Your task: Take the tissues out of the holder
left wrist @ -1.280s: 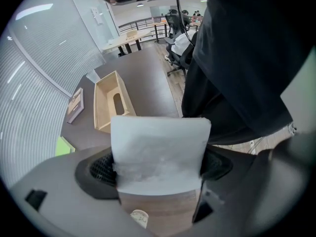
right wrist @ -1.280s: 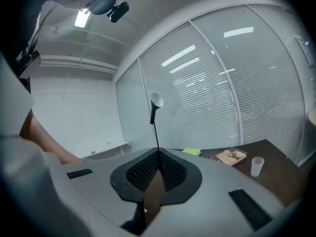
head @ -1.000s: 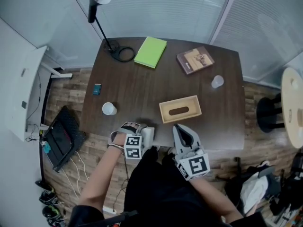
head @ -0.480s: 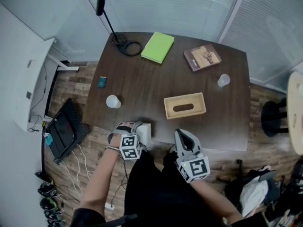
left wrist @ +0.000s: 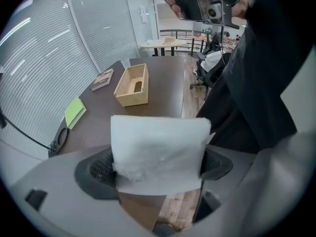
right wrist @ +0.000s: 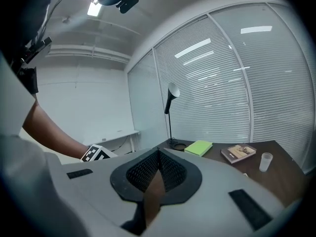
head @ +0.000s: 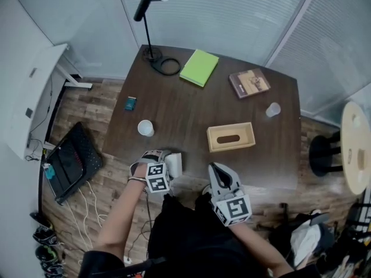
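The light wooden tissue holder [head: 231,137] stands on the dark table [head: 179,114], right of the middle, its oval slot facing up and showing dark. In the left gripper view the holder [left wrist: 132,84] lies ahead, well clear of the jaws. My left gripper [head: 173,162] hangs at the table's near edge, shut on a white wad of tissues [left wrist: 158,154] that fills the gap between its pads. The tissues [head: 175,164] show as a pale block in the head view. My right gripper [head: 219,172] is beside it, shut with nothing in it; in its own view the right gripper [right wrist: 158,152] has its jaws meeting.
On the table are a desk lamp [head: 152,16] with a coiled cable [head: 170,66], a green notebook [head: 199,67], a brown book [head: 250,82], a clear cup [head: 273,109], a white cup [head: 145,128] and a small teal item [head: 130,103]. A round table [head: 356,149] stands at right.
The head view has shifted, so the table sits further right and lower in frame. Both grippers stay at the near edge, the left still holding the tissues.
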Tool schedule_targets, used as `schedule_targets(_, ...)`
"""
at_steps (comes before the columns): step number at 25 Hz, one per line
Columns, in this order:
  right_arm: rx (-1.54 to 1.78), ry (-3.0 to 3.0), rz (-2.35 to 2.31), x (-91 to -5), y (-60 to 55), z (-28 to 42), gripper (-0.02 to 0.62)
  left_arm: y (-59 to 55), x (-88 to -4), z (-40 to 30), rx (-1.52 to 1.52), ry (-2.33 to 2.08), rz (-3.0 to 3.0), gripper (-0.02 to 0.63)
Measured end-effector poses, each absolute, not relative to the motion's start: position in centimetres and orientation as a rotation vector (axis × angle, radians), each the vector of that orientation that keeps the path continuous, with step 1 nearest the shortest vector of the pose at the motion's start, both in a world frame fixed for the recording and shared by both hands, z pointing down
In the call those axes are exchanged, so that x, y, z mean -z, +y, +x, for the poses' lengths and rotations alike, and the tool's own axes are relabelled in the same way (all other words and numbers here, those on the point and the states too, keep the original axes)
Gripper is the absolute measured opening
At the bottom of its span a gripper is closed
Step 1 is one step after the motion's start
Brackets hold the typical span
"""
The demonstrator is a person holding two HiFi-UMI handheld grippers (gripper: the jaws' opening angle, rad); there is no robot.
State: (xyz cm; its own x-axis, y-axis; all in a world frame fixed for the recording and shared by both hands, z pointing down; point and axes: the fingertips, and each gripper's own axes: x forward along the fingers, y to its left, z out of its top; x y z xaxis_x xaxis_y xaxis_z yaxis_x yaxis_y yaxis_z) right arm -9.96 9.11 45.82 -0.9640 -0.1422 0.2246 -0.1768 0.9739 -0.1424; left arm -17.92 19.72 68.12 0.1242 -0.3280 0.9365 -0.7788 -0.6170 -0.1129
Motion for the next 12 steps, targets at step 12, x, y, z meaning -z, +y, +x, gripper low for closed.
schedule_targets(12, -0.242, -2.941, 0.296, -44.8, 10.2, -12.5, 0.009, 23.3, -69.3, -20.1, -1.591, -0.932, 2.013, 0.469)
